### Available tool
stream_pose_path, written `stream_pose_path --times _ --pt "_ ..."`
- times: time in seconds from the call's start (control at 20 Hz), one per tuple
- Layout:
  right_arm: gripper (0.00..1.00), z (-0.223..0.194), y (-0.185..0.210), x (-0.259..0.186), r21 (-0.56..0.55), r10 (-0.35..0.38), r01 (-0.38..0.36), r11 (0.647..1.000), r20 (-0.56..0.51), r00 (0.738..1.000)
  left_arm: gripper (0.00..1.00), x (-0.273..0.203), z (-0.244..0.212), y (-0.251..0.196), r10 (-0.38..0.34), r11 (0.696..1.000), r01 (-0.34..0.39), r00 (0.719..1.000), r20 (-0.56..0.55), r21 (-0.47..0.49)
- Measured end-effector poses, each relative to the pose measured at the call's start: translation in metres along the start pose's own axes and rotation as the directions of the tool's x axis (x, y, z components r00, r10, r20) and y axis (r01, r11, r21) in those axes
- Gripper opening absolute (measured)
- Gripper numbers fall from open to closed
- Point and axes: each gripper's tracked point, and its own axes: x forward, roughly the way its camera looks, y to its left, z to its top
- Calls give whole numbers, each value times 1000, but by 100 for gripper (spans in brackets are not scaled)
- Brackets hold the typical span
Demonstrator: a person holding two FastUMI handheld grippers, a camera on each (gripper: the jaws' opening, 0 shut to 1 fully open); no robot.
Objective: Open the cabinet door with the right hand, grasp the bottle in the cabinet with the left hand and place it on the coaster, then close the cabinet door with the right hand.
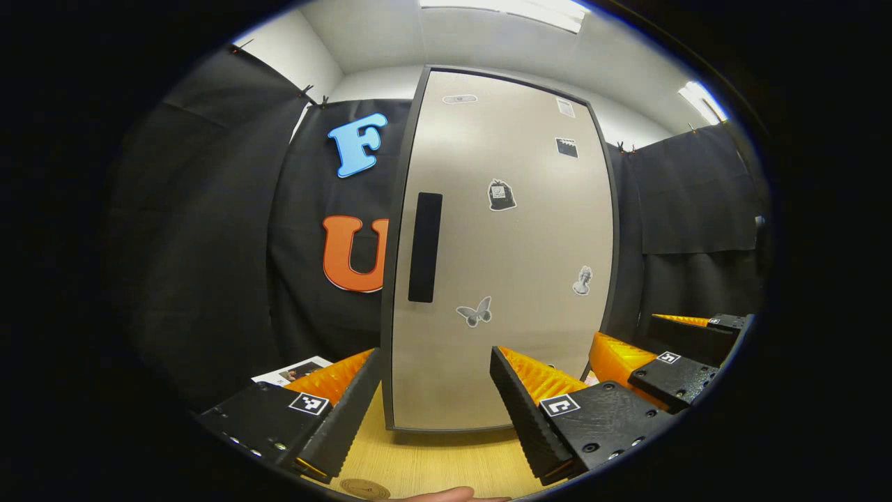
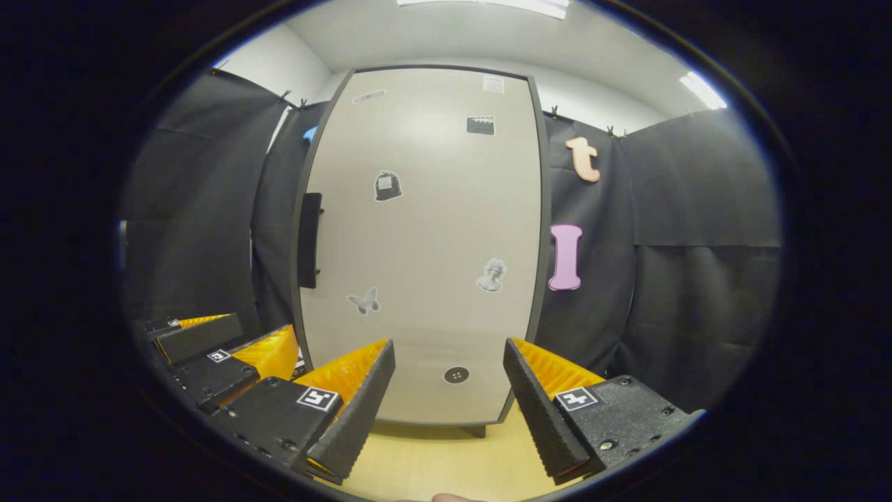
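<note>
Wood table (image 1: 432, 464), cabinet door (image 1: 516, 265) closed.

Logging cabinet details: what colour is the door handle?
Black, a vertical handle on the pale door; clearest in the left gripper view.

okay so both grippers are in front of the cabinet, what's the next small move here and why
Probably move the right gripper forward and toward the dark handle on the cabinet door. The door looks fully shut, so the bottle inside cannot be reached yet. Both grippers are open and short of the door; the left gripper can wait above the wooden table.
</note>
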Motion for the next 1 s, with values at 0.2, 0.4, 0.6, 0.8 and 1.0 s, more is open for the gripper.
stream_pose_path --times 0.2,0.4,0.6,0.8,1.0 --pt "98 -1 -3 0 13 6 -6 1000 5 1000 94 -1 1 -2 9 1000 -10 1000 13 8" --pt "98 3 21 17 67 148 -148 987 8 989 94 -5 7 -2 1 999 -2 999 34 32" --pt "97 25 48 47 29 267 -269 963 54 962 93 -27 3 -1 -29 999 28 999 30 26" --pt "97 48 87 79 -56 331 -327 943 77 940 93 -49 -9 15 -30 999 31 999 -18 18" --pt "97 62 140 103 -100 407 -399 911 72 911 93 -68 -16 54 72 997 -70 996 -53 42"
